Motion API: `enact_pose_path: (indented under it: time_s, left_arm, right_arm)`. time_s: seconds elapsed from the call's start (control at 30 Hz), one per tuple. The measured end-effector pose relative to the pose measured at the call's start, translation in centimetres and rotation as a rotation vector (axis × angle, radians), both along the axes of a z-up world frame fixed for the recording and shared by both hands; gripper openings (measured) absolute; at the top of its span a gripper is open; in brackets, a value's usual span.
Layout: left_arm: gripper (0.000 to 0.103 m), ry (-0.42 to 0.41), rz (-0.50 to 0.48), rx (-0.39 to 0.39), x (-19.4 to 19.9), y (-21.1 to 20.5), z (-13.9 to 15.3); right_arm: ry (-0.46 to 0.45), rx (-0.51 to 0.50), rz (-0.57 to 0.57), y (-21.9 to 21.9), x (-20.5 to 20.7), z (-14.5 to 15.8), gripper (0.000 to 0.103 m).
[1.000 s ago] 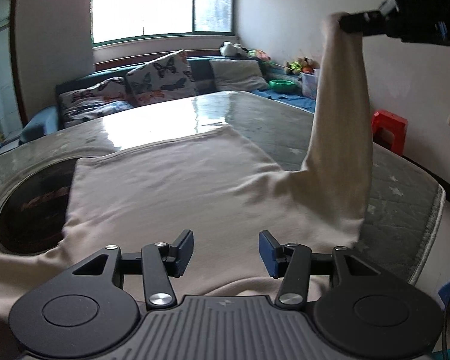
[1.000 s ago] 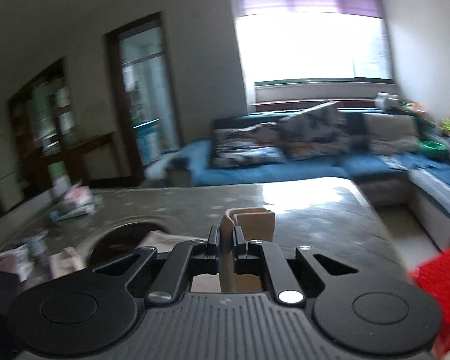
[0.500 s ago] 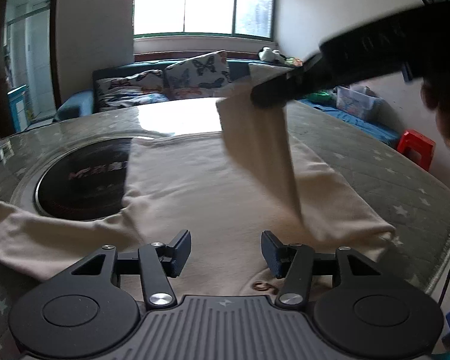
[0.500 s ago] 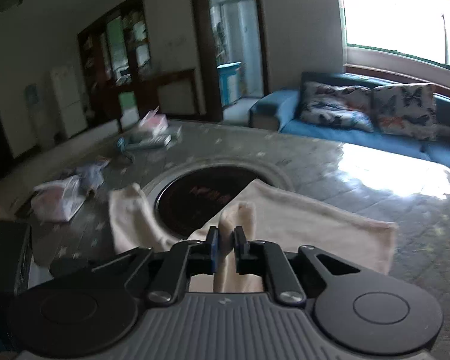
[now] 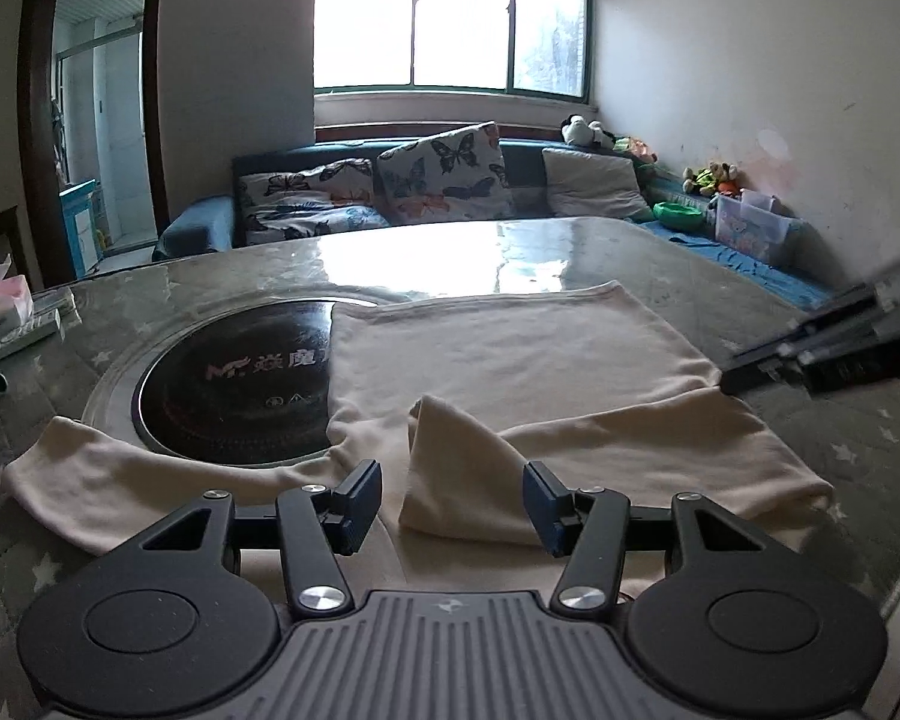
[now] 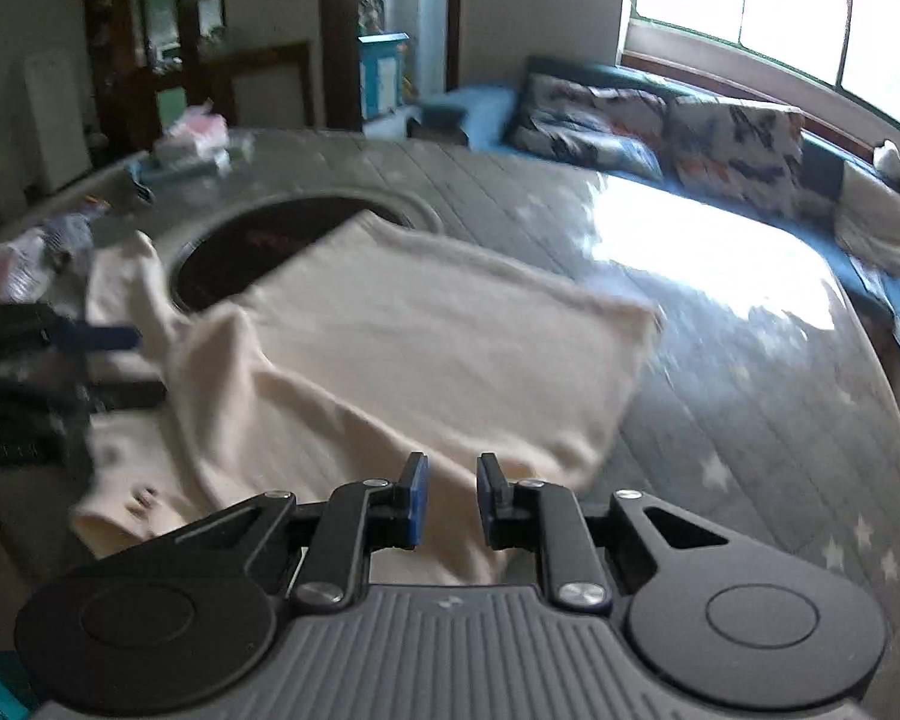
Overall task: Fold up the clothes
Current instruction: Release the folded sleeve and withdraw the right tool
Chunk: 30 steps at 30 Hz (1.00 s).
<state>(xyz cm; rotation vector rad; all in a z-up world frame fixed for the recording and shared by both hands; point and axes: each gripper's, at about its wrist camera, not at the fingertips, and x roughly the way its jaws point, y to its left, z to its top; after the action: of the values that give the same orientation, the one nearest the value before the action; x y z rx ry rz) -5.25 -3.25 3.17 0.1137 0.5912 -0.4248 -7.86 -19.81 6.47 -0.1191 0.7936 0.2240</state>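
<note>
Left wrist view: looks across the table (image 5: 570,252) toward the sofa (image 5: 354,204) and window (image 5: 450,18).
Left gripper (image 5: 452,498): fingers spread wide, nothing between them; it hovers low over the near edge of the shirt (image 5: 510,360).
Shirt: cream, long-sleeved, spread flat on the table just ahead of the left gripper; its left edge overlaps the round black cooktop (image 5: 234,384) set in the table.
Sleeves: one trails out to the left of the gripper, past the cooktop; the other is folded across the body, its cuff lying directly between and ahead of the spread fingers.
Right gripper (image 5: 732,381): only its dark tip shows here, at the right, at the shirt's right edge; whether it touches the cloth cannot be told.
Only in this view: cooktop lettering, toys (image 5: 711,177) by the far wall.

Right wrist view: blurred, looking across the shirt (image 6: 438,348) from its right side.
Right gripper (image 6: 450,495): fingers parted by a narrow gap, holding nothing; cloth lies below and ahead.
Left gripper (image 6: 99,363): seen at the far left over the shirt, its blue-padded fingers (image 6: 96,336) apart.
Only in this view: doorway and cabinet (image 6: 150,30) behind, clutter (image 6: 192,144) on the table's far left.
</note>
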Motion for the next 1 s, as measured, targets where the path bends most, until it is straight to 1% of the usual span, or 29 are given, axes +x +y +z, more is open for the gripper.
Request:
enact_pose_path:
  time_s: [0.07,0.17,0.23,0.27,0.33,0.37,0.4,0.43,0.5,0.53,0.63,0.73,0.8,0.87,0.9,1.0]
  left_arm:
    - [0.054,0.004,0.002,0.005,0.5,-0.2,-0.1]
    - [0.051,0.018,-0.004,0.016,1.0,-0.5,-0.6]
    - [0.044,0.025,-0.008,0.023,1.2,-0.6,-0.9]
    - [0.044,0.028,-0.01,0.026,1.2,-0.7,-1.1]
    - [0.035,0.031,-0.01,0.032,1.3,-0.8,-1.3]
    - [0.033,0.03,-0.008,0.035,1.2,-0.8,-1.4]
    - [0.029,0.029,-0.005,0.038,1.2,-0.8,-1.5]
    - [0.019,0.029,-0.003,0.041,1.2,-0.8,-1.5]
    - [0.01,0.026,0.005,0.043,1.3,-0.6,-1.4]
    - [0.007,0.024,0.009,0.04,1.3,-0.4,-1.3]
    - [0.004,0.018,0.025,0.039,1.2,0.0,-1.0]
    - [0.004,0.01,0.035,0.045,0.8,0.5,-0.5]
    - [0.004,0.02,0.028,0.048,0.7,0.7,-0.4]
    - [0.005,0.044,0.018,0.05,0.8,0.9,-0.5]
    - [0.008,0.05,0.02,0.052,0.8,0.9,-0.5]
    - [0.012,0.052,0.02,0.047,0.9,0.9,-0.5]
  right_arm:
    - [-0.006,-0.026,-0.01,-0.4,0.0,-0.7,0.02]
    - [-0.007,-0.028,-0.021,-1.0,0.2,-1.3,0.02]
    - [-0.012,-0.023,-0.007,-1.0,0.4,-1.4,0.02]
    - [-0.019,-0.023,0.007,-0.9,0.4,-1.5,0.02]
    - [-0.034,-0.023,0.036,-0.7,0.5,-1.5,0.02]
    - [-0.033,-0.026,0.055,-0.5,0.7,-1.6,0.02]
    - [-0.032,-0.03,0.073,-0.2,0.9,-1.7,0.02]
    - [-0.028,-0.038,0.083,-0.1,1.1,-1.9,0.02]
    - [-0.015,-0.057,0.09,-0.1,1.4,-2.4,0.017]
    - [-0.01,-0.061,0.086,-0.1,1.6,-2.5,0.012]
    - [-0.021,-0.066,0.067,-0.3,1.4,-2.5,0.004]
    - [-0.029,-0.075,0.043,-0.6,1.0,-2.3,0.003]
    - [-0.026,-0.076,0.017,-1.0,1.0,-2.5,0.003]
    - [-0.025,-0.062,0.0,-1.4,1.0,-2.6,0.004]
    - [-0.022,-0.061,0.008,-1.3,1.1,-2.7,0.004]
    - [-0.037,-0.089,0.035,-0.5,1.0,-2.3,0.012]
